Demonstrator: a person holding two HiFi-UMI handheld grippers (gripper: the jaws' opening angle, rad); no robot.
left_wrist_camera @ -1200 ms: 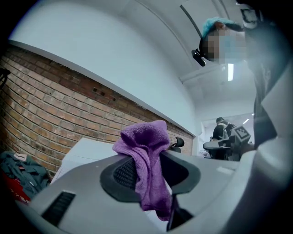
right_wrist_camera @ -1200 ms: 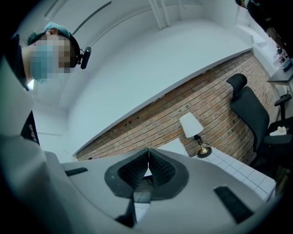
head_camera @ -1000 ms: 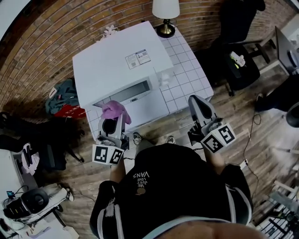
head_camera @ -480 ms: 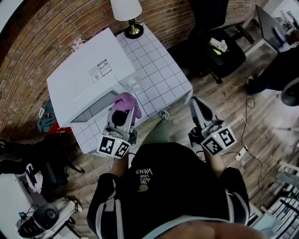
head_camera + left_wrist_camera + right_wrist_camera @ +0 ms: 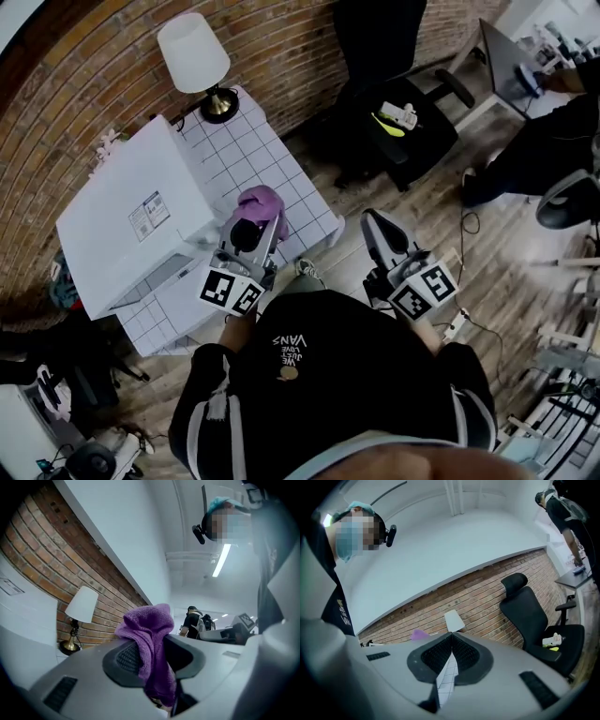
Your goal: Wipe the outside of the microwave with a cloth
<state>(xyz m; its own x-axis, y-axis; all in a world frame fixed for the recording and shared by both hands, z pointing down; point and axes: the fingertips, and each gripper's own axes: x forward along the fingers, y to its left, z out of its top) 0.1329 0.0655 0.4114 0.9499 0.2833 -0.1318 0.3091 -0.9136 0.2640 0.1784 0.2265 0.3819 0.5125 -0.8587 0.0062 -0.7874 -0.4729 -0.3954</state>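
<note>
The brick wall (image 5: 281,37) is backing a white tiled table (image 5: 246,150), and the microwave (image 5: 122,225) is sitting on that table with its labelled top facing up and its front towards the person, so its outer faces are lying within easy reach. A lamp (image 5: 192,52) is standing on the far corner of the table, well apart from the working side. The left gripper (image 5: 249,232) is hanging over the table just beside the microwave's near right corner. Its jaws are clamping a purple cloth (image 5: 151,641), with a bunched wad poking out past the tips, probably so that soft fabric rather than hard plastic meets the casing. From these views I cannot tell whether the cloth is touching the microwave; it looks just clear of it. The right gripper (image 5: 451,641) is idling off the table's edge above the wooden floor, its pads pressed together on nothing, seemingly parked out of the way while the other does the wiping.
</note>
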